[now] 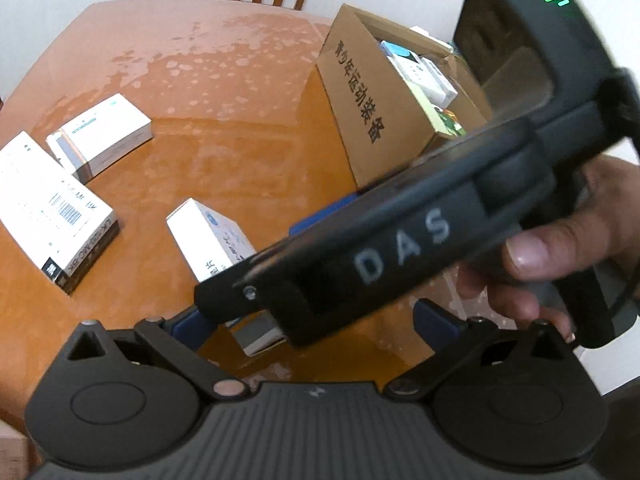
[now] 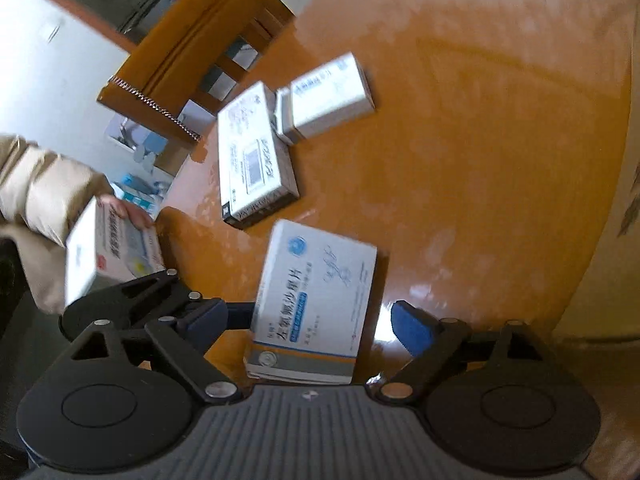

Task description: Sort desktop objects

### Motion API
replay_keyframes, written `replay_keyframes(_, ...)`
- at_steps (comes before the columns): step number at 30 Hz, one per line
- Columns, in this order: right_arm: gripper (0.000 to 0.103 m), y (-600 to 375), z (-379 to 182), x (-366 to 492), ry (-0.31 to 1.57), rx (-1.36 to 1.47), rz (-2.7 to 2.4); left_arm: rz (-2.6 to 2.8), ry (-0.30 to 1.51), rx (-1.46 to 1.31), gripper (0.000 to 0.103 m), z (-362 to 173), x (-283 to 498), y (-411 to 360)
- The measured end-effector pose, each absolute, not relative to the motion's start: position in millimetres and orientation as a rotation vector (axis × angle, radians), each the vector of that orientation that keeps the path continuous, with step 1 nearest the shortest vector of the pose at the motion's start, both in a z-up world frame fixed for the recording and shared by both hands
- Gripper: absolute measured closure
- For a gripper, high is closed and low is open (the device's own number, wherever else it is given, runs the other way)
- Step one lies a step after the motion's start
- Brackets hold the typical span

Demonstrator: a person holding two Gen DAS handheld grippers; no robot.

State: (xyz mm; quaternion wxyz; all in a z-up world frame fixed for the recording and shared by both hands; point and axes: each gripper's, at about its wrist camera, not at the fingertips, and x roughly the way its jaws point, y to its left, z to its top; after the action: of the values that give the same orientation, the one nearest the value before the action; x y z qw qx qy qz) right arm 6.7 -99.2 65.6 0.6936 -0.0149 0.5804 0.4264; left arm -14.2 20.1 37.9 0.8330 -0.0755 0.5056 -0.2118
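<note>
Right gripper (image 2: 310, 324) gapes wide astride the medicine box (image 2: 316, 292), its blue pads clear of both sides and gripping nothing.

Left gripper (image 1: 314, 318) hangs slack and empty at the frame's bottom, probably waiting its turn. At left a barcode box (image 1: 52, 208) lies flat on the blotchy, worn wooden table (image 1: 240, 120). The glossy card medicine box sits at centre, narrow sides offered for a pinch. At upper right the brown corrugated carton (image 1: 360, 100) stands open and part-filled, presumably the sorting bin.

Four white boxes (image 2: 316, 304) on table; one carton (image 1: 372, 108).
</note>
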Motion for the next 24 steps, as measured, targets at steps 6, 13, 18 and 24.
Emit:
replay_keyframes(6, 0.011, -91, 83, -5, 1.22, -0.141, 0.904, -0.486, 1.062, -0.168, 0.0, 41, -17, 14)
replay_keyframes(13, 0.015, -84, 89, -14, 1.138, -0.331, 0.89, -0.541, 1.031, -0.175, 0.0, 41, -19, 12)
replay_keyframes(18, 0.015, -83, 93, -14, 1.094, -0.407, 0.876, -0.553, 1.017, -0.161, 0.0, 42, -15, 8)
replay_keyframes(24, 0.015, -80, 91, -9, 1.099, -0.45, 0.862, -0.568, 1.018, -0.158, 0.0, 41, -12, 4)
